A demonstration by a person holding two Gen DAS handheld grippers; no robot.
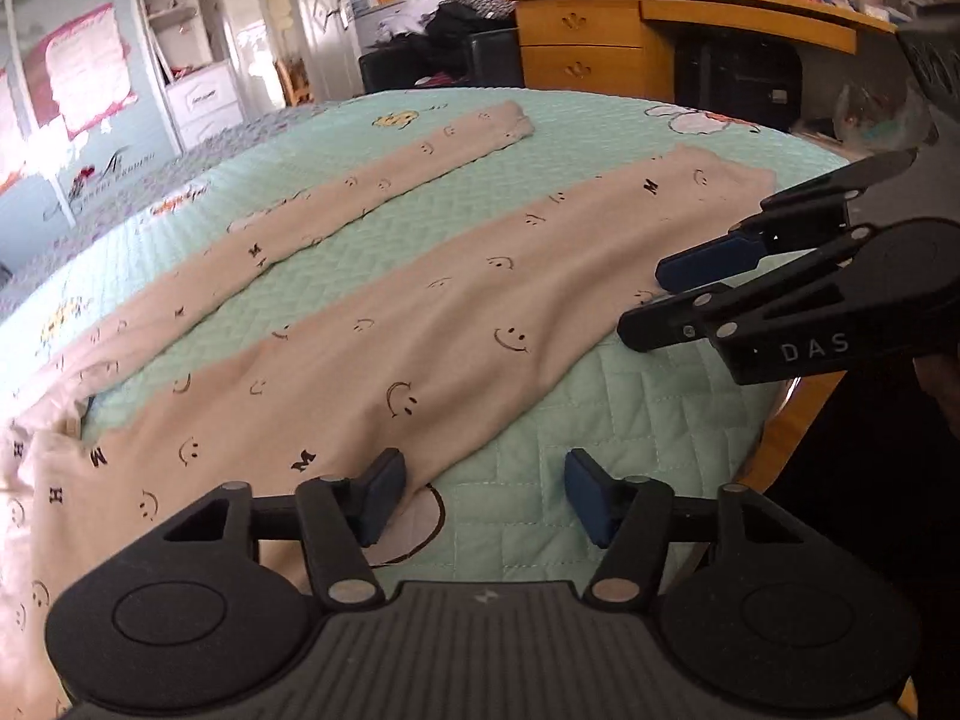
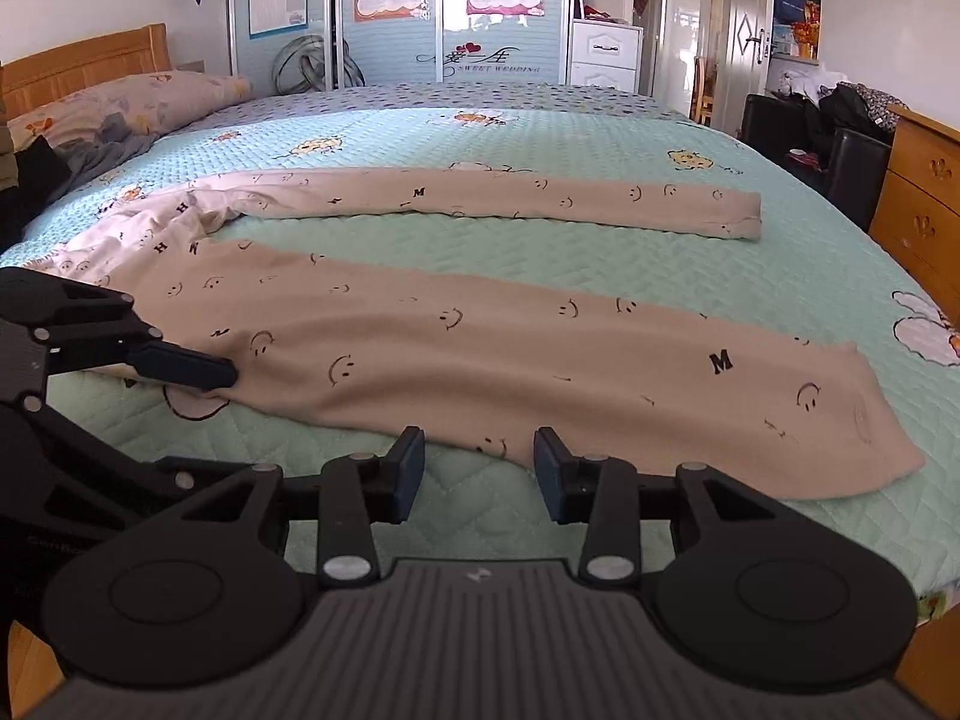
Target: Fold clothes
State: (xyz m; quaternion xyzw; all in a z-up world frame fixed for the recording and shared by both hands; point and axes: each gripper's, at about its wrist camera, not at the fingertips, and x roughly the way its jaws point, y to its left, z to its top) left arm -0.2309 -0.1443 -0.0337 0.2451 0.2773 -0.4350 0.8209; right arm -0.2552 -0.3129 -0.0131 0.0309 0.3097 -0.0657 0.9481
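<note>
Hovering low over the near edge of the bed (image 2: 600,252), the right hand-held gripper (image 2: 478,468) has its blue pads partly apart with nothing pressed between them; the hem edge of the beige trousers (image 2: 480,354) lies just beyond and between the fingertips. To its left in the same view, the left hand-held gripper (image 2: 198,372) comes in from the side, its dark blue pad resting at the near edge of the same trouser leg, over a cartoon cloud printed on the quilt. From the left wrist camera, the left hand-held gripper (image 1: 483,495) also stands partly open: one pad sits on the edge of the beige cloth, the other over bare green quilt, and the fabric is not pinched. The right hand-held gripper (image 1: 684,300) shows there at the right, its fingers close above the trouser leg near the cuff end.

The trousers, printed with smiley faces and letters, are spread flat along the bed with the two legs splayed apart, a strip of the green quilted bedspread (image 2: 540,240) between them. The waist end is bunched toward the pillow (image 2: 138,102) side. Farther off stand a wooden headboard (image 2: 84,66), a sliding-door wardrobe (image 2: 396,12) and a wooden dresser (image 2: 924,192).
</note>
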